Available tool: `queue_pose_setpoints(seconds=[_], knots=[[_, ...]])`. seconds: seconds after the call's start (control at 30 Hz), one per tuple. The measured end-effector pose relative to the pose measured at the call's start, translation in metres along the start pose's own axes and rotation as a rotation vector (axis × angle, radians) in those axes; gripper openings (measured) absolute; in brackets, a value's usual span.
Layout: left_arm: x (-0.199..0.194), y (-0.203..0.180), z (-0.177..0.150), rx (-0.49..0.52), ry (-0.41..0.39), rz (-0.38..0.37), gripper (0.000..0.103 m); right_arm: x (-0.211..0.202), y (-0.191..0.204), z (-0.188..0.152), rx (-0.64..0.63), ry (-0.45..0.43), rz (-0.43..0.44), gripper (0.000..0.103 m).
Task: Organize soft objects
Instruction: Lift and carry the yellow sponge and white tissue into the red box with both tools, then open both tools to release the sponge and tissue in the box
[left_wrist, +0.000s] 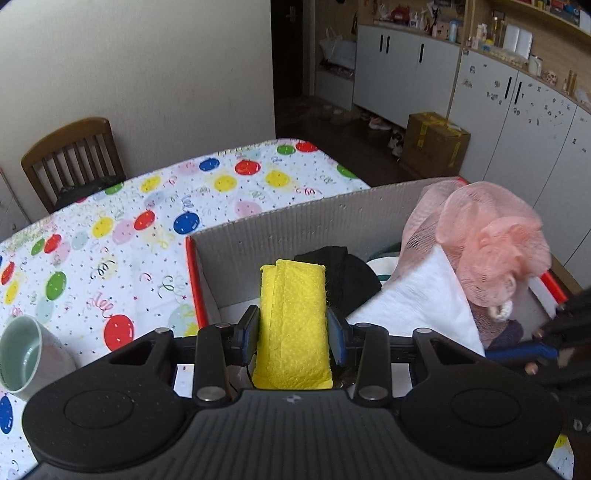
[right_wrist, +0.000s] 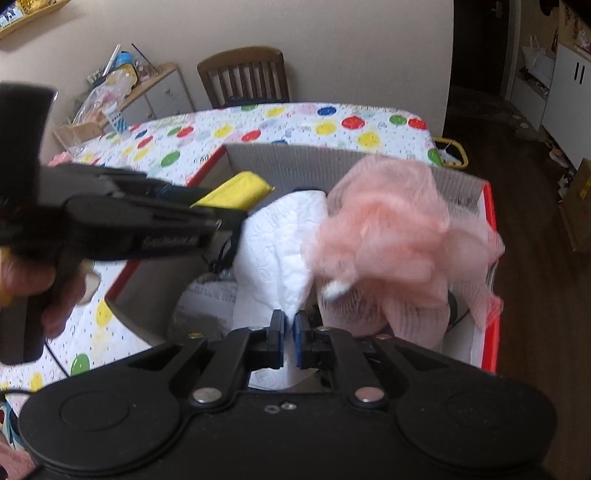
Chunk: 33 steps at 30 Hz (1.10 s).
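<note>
Left wrist view: left tongs (left_wrist: 291, 330) are closed on a folded yellow cloth (left_wrist: 293, 325), pads pressing both its sides, cloth standing upright between them & poking up past the tips. Cloth sits over the near-left part of a cardboard box (left_wrist: 295, 218) w/ red outer edges. Inside the box, just right of the cloth, is a black cloth (left_wrist: 347, 277); further right a white quilted cloth (left_wrist: 417, 306) w/ a pink mesh bath puff (left_wrist: 491, 240) draped over its top. Box stands on the bench (left_wrist: 110, 229), which wears a balloon-print cover. A pale green mug (left_wrist: 26, 354) stands on the bench left of the tongs, apart from the box. A wooden chair (left_wrist: 70, 155) is at the far side of the bench; a brown carton (left_wrist: 436, 144) is on the floor by white cupboards (left_wrist: 406, 74).

Right wrist view: right tongs (right_wrist: 290, 332) are nearly closed, only a thin gap, pinching the low edge of the white cloth (right_wrist: 280, 258). Puff (right_wrist: 391, 229) hangs over the cloth's right side, somewhat blurred. Left tongs (right_wrist: 221, 221) reach in from the left, gripped by a hand (right_wrist: 40, 291), yellow cloth (right_wrist: 236, 192) showing beyond them at the box's far-left corner. Box wall (right_wrist: 314, 158) runs behind it all.
</note>
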<state>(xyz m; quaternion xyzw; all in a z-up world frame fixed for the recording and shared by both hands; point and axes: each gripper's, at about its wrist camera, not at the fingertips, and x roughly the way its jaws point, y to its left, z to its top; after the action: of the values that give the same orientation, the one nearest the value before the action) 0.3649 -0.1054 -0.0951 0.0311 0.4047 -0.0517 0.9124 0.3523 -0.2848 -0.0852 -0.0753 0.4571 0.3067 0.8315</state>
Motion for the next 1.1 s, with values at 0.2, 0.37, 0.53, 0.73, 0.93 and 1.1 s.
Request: queue_pose_setpoints(seconds=[0.2,0.37,0.53,0.73,0.93,1.1], knots=[[0.016,-0.005,0.001,0.002,0.038,-0.007,0.038,0.004,-0.002,-0.009,0.006,0.033,0.015,0.005],[0.025,-0.009,0.002,0.0,0.061,-0.013,0.038,0.006,0.002,-0.015,0.005,0.039,0.014,0.005],[0.031,-0.015,0.0,0.011,0.087,-0.019,0.038,0.007,0.0,-0.014,0.032,0.025,0.015,0.006],[0.039,-0.016,-0.003,0.006,0.125,-0.021,0.038,0.004,-0.005,-0.014,0.068,0.008,0.017,0.006],[0.041,-0.018,-0.002,0.022,0.139,-0.014,0.038,0.0,-0.007,-0.014,0.09,0.0,0.017,0.007],[0.038,-0.019,-0.003,0.016,0.131,-0.009,0.039,-0.003,-0.009,-0.016,0.096,-0.011,0.016,0.01]])
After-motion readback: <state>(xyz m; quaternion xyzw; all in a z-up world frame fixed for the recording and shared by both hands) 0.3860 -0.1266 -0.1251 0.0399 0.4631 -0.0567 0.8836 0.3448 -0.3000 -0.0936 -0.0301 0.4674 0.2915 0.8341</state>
